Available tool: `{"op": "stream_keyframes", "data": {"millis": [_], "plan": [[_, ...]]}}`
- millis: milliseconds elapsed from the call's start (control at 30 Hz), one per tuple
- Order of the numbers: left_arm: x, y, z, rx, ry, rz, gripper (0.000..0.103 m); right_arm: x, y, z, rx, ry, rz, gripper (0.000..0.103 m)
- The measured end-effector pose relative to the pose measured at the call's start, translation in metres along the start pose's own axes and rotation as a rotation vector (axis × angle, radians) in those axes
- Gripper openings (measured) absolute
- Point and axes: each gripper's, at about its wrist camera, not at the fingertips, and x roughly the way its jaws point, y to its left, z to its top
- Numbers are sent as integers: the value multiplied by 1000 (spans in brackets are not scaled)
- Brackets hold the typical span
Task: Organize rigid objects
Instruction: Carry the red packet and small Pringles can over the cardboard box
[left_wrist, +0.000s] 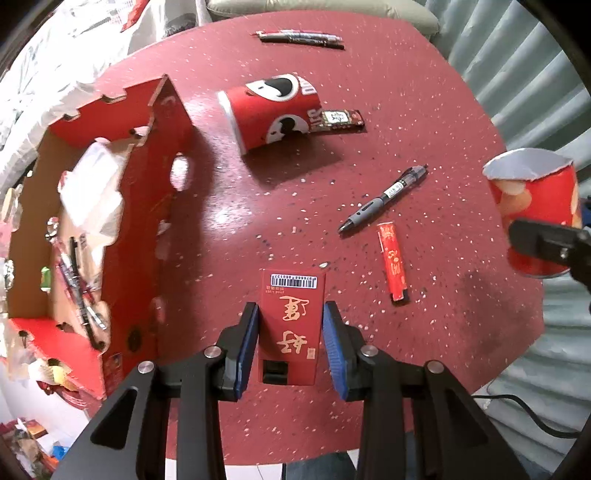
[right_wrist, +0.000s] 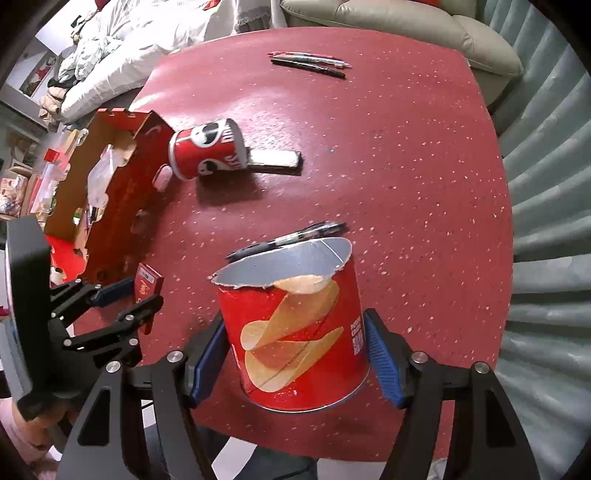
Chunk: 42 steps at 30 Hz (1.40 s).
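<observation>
My left gripper (left_wrist: 290, 325) has its blue pads on both sides of a flat red packet with gold characters (left_wrist: 291, 321), which lies on the red table (left_wrist: 406, 110); the pads look just clear of its edges. My right gripper (right_wrist: 297, 350) is shut on a cut-down red chip can (right_wrist: 295, 332), held upright, with its open top torn. In the left wrist view that can (left_wrist: 535, 206) is at the right edge. A second red can (left_wrist: 269, 110) lies on its side mid-table. A grey pen (left_wrist: 384, 197) and a small red strip (left_wrist: 393, 262) lie right of the packet.
A red cardboard box (left_wrist: 147, 206) stands on the left and holds plastic wrap and pens. A dark snack bar (left_wrist: 340, 118) lies against the fallen can. Two pens (left_wrist: 299, 37) lie at the far edge. A sofa and bedding are beyond the table.
</observation>
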Motion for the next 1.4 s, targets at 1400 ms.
{"op": "stream_keyframes", "data": {"millis": [1400], "plan": [[-72, 221, -52, -547, -232, 104, 37, -9, 223, 65, -364, -55, 120, 71]]}}
